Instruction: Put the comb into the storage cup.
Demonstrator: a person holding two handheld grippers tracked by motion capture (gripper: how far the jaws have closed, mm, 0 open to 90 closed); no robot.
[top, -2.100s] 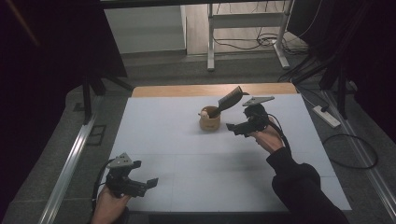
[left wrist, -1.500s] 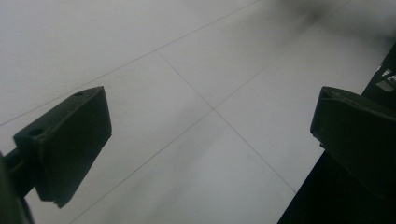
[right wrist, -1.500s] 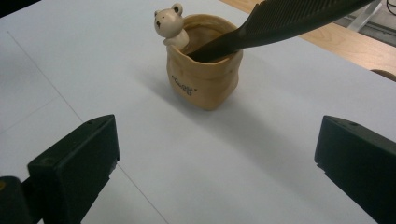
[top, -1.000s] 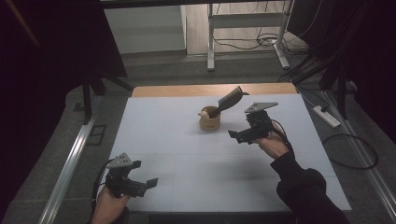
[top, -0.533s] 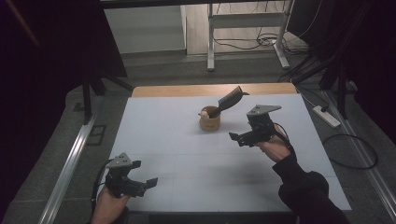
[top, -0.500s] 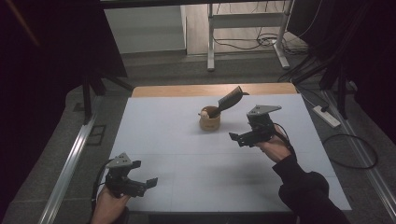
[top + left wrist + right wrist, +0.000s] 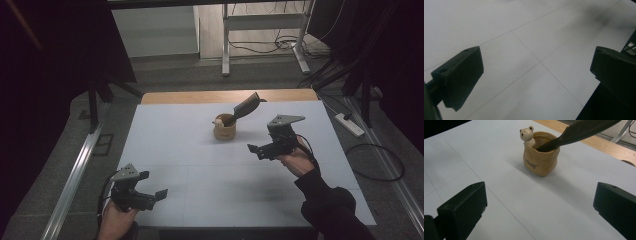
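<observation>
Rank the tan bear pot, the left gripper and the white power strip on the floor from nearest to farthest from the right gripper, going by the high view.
From the right gripper:
1. Tan bear pot, just beyond it and to its left, mid-table.
2. White power strip, off the table's right edge, on the floor.
3. Left gripper, far across at the near-left corner.

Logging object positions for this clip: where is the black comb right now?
In the high view the black comb stands tilted in the tan bear pot at the table's far middle, ahead and left of the open right gripper.
</observation>
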